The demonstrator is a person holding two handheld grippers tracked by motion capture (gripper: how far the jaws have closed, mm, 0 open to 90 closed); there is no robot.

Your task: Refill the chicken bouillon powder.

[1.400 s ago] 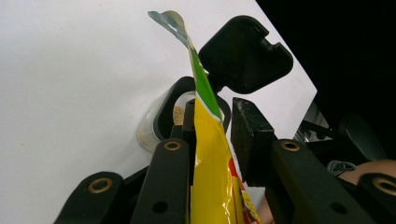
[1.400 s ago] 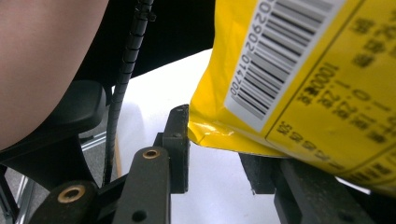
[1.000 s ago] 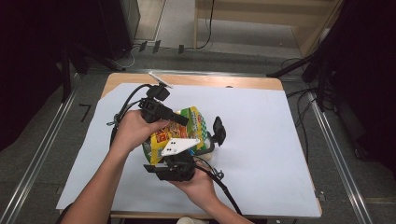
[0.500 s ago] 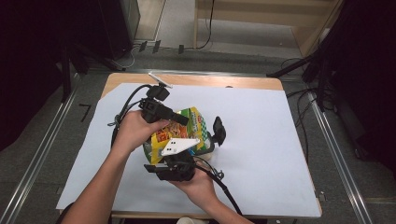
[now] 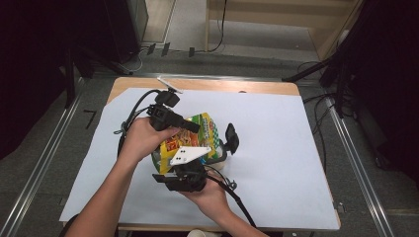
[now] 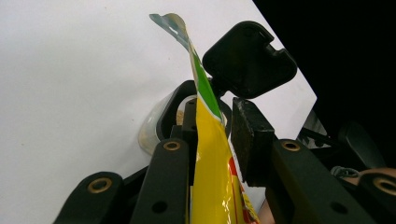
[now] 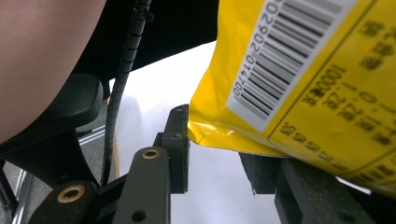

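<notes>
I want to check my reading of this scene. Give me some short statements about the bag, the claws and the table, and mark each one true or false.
1. The snack bag is mostly yellow with some green. True.
2. The bag lies flat on the table, far from both claws. False: it is held up between the left claw and the right claw.
3. A barcode is printed on the bag. True.
4. A red cloth covers the table. False: a white sheet covers it.
5. The bag's thin edge stands between the jaws of the left claw. True.
</notes>
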